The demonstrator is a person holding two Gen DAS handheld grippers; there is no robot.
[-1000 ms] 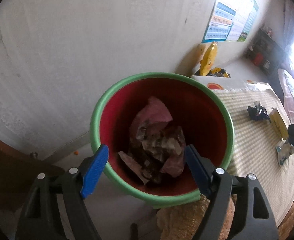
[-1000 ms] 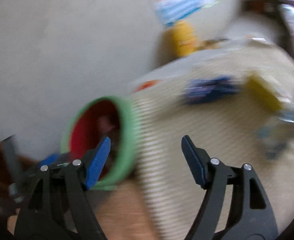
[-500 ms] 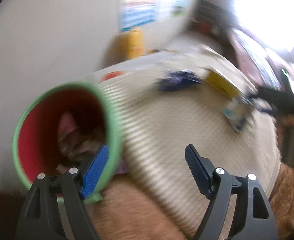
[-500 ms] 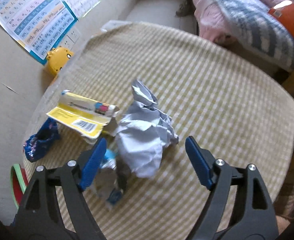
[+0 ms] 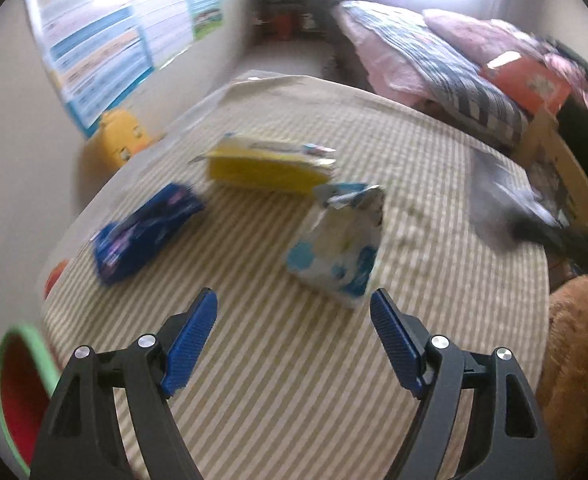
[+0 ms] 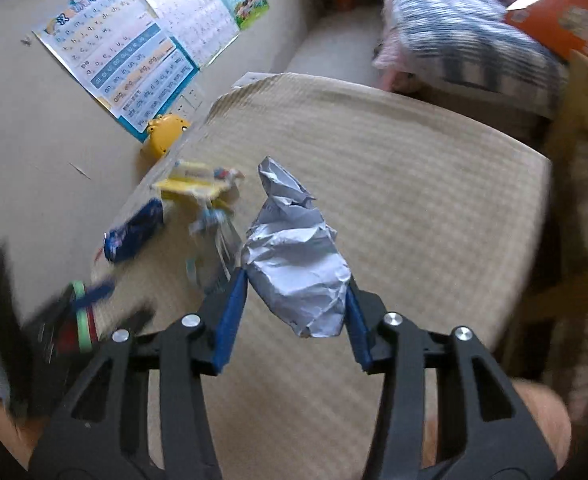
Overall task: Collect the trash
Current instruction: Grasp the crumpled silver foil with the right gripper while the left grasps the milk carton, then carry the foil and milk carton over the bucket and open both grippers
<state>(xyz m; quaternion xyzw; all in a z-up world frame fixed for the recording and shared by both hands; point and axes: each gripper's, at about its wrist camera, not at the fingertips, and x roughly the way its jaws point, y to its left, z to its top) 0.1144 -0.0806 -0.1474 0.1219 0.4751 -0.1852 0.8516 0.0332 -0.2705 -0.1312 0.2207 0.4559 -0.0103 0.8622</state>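
A crumpled white paper (image 6: 294, 256) sits between the blue pads of my right gripper (image 6: 296, 282); its jaws are closing and both pads touch the paper's sides. My left gripper (image 5: 294, 308) is open over the striped tablecloth (image 5: 294, 380) with nothing between its fingers. Just ahead of it lies a torn white-and-blue wrapper (image 5: 338, 248), then a dark blue wrapper (image 5: 145, 232) to the left and a yellow packet (image 5: 265, 164) behind. The green-rimmed red bin (image 5: 9, 396) shows at the lower left edge. In the left wrist view the right gripper and its paper are a grey blur (image 5: 494, 208).
A yellow toy (image 5: 117, 144) stands by the wall under posters (image 6: 133, 60). A bed with striped bedding (image 5: 434, 64) and an orange box (image 5: 526, 80) lie beyond the table. A wooden chair (image 6: 586, 128) and a brown furry thing (image 5: 582, 360) are at the right.
My left gripper swung away from the bin and out over the table toward the wrappers. My right gripper's jaws narrowed from wide open around the crumpled paper to touching it.
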